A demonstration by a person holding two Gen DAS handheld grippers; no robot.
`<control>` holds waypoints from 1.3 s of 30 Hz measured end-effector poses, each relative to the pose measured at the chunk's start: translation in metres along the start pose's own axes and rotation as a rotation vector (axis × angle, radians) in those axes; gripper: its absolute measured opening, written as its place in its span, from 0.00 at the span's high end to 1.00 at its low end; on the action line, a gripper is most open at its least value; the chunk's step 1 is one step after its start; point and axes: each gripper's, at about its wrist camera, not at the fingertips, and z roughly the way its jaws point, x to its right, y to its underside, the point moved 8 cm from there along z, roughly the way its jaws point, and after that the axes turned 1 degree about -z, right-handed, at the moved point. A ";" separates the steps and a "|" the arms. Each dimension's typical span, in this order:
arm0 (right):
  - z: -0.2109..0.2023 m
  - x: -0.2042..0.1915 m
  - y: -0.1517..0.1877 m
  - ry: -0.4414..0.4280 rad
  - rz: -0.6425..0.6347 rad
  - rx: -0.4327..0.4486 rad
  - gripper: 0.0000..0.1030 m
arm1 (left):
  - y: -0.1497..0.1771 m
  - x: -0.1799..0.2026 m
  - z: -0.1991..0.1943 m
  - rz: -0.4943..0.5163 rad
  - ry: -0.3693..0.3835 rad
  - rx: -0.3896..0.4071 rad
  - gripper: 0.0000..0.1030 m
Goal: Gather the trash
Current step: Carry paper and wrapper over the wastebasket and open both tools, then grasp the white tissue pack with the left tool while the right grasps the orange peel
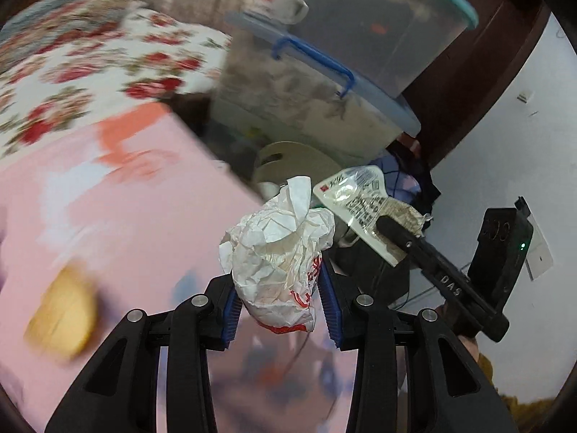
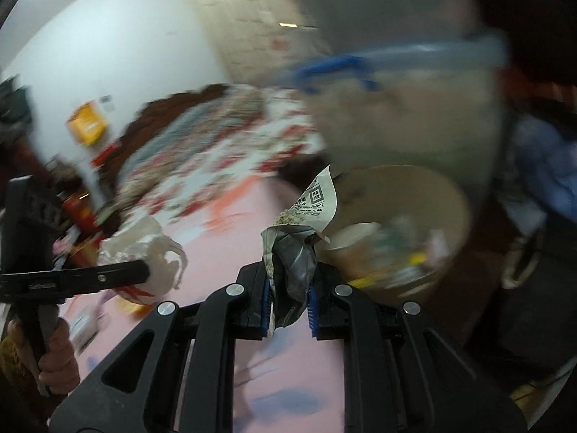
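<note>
My left gripper [image 1: 277,288] is shut on a crumpled white paper bag [image 1: 277,252] with red print, held above a pink tablecloth [image 1: 108,216]. To its right, my right gripper [image 1: 387,225] grips a clear printed snack wrapper [image 1: 360,198]. In the right wrist view the right gripper [image 2: 288,285] is shut on that wrapper [image 2: 292,249], whose silver inside shows. Just beyond it stands a tan round bin [image 2: 450,195] with mixed litter inside. The left gripper [image 2: 144,274] with the paper bag [image 2: 144,249] appears at the left, held by a hand [image 2: 57,361].
Clear storage boxes with blue lids [image 1: 324,83] are stacked behind the bin, with a white cup [image 1: 277,0] on one lid. A floral bedspread [image 1: 72,65] lies at the far left. A blurred yellow object [image 1: 65,317] rests on the pink cloth. A white wall [image 1: 505,144] is to the right.
</note>
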 end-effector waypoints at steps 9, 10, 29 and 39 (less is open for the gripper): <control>0.074 0.081 -0.028 0.075 0.119 -0.139 0.55 | -0.064 0.019 0.134 -0.139 0.004 -0.092 0.18; 0.078 0.084 -0.027 0.063 0.144 -0.149 0.41 | -0.062 0.018 0.138 -0.154 0.014 -0.106 0.19; 0.027 -0.085 -0.026 -0.197 -0.049 -0.059 0.38 | 0.095 -0.065 -0.113 -0.027 -0.327 0.099 0.18; 0.104 -0.198 0.084 -0.336 -0.034 -0.400 0.39 | 0.162 -0.230 -0.211 -0.064 -0.809 0.055 0.09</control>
